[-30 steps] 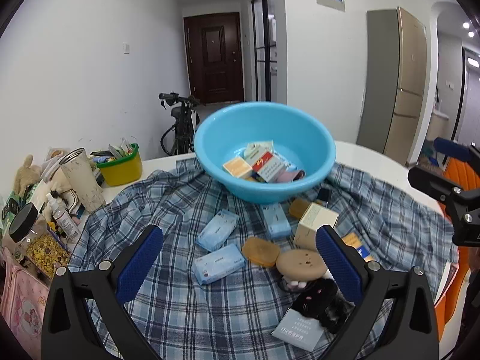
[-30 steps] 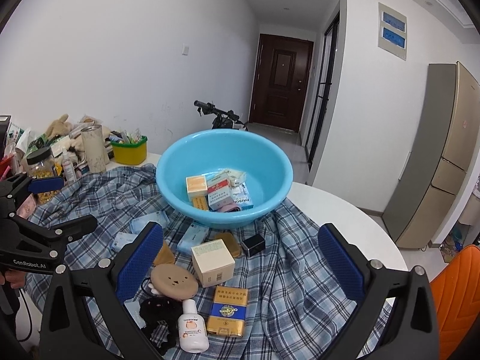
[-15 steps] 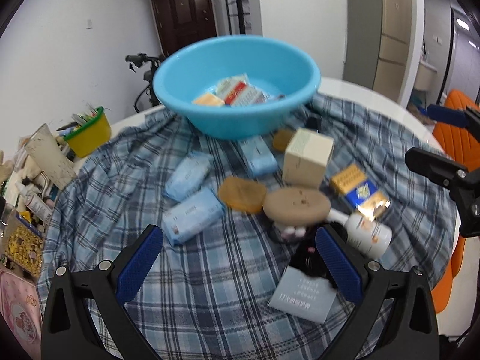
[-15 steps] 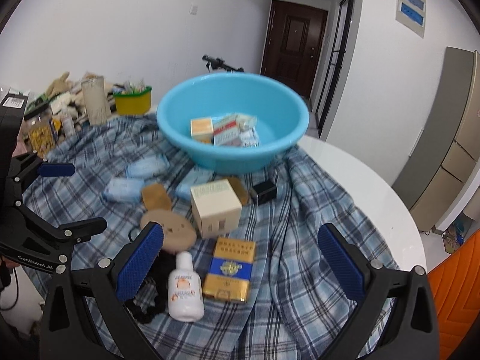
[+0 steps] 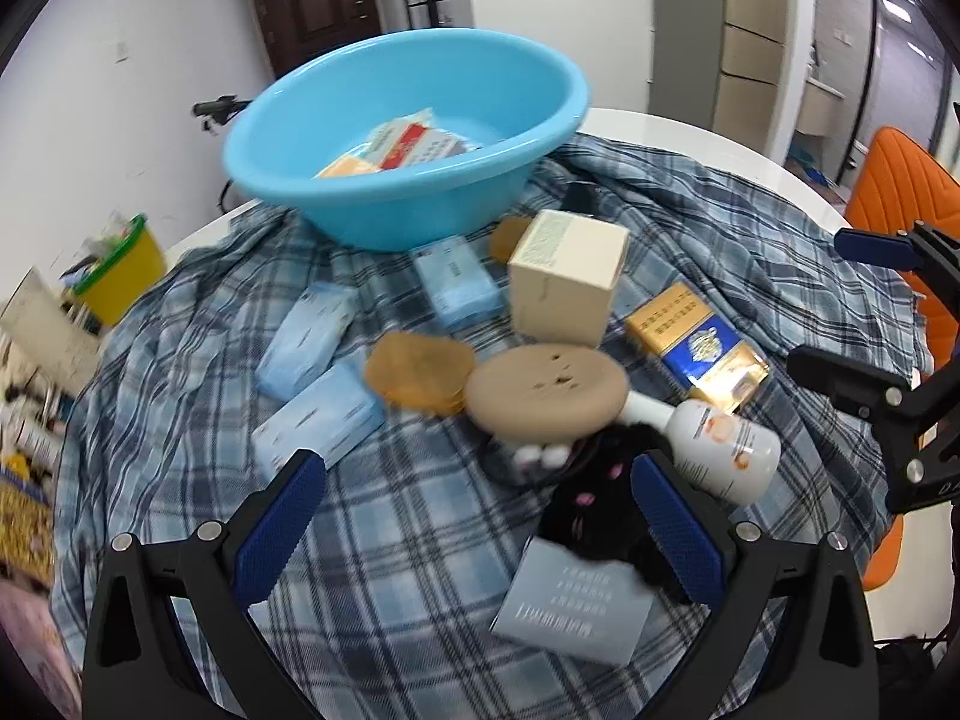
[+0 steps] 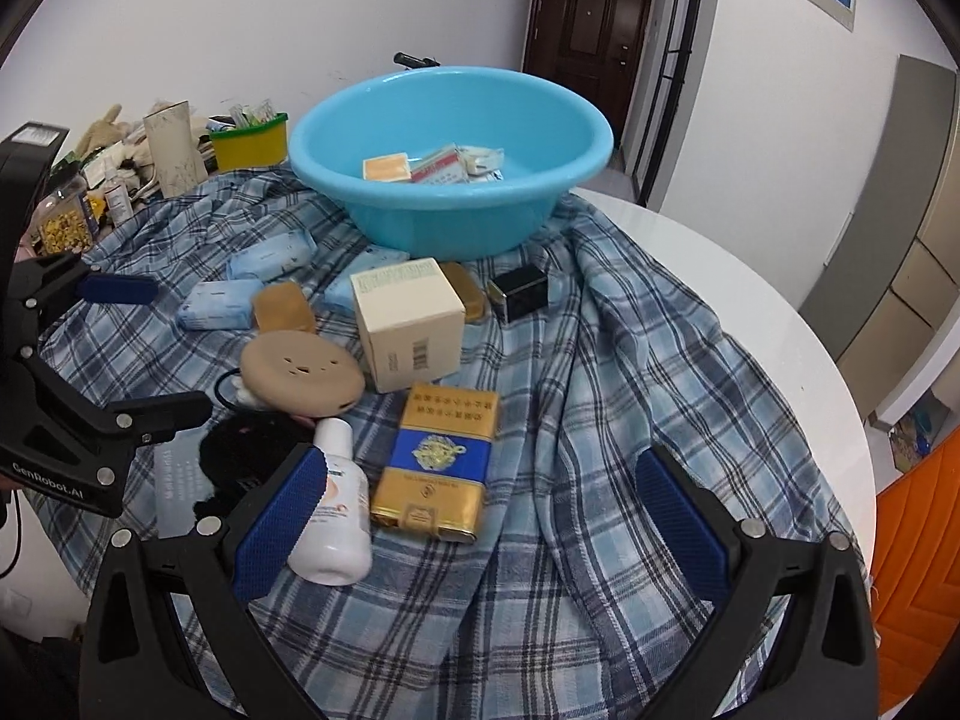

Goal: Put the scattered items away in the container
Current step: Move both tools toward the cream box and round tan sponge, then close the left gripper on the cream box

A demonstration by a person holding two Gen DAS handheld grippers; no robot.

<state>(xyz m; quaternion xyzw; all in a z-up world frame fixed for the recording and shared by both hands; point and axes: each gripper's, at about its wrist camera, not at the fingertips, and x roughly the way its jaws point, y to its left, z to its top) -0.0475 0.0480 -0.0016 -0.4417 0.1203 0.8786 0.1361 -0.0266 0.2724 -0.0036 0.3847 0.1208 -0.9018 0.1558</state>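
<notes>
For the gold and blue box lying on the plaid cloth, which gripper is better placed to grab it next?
Right, probably. The gold and blue box lies just ahead of the open right gripper, roughly between its fingers. In the left wrist view it sits off to the side of the left gripper, past the white bottle.

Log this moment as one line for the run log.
left gripper: open, empty | right gripper: open, empty | blue basin: partly filled | gold box: on cloth

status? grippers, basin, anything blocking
Both grippers open, empty: left, right. Basin holds a few packets; boxes, bottle, gold pack lie on the cloth. Nothing blocking.
</notes>
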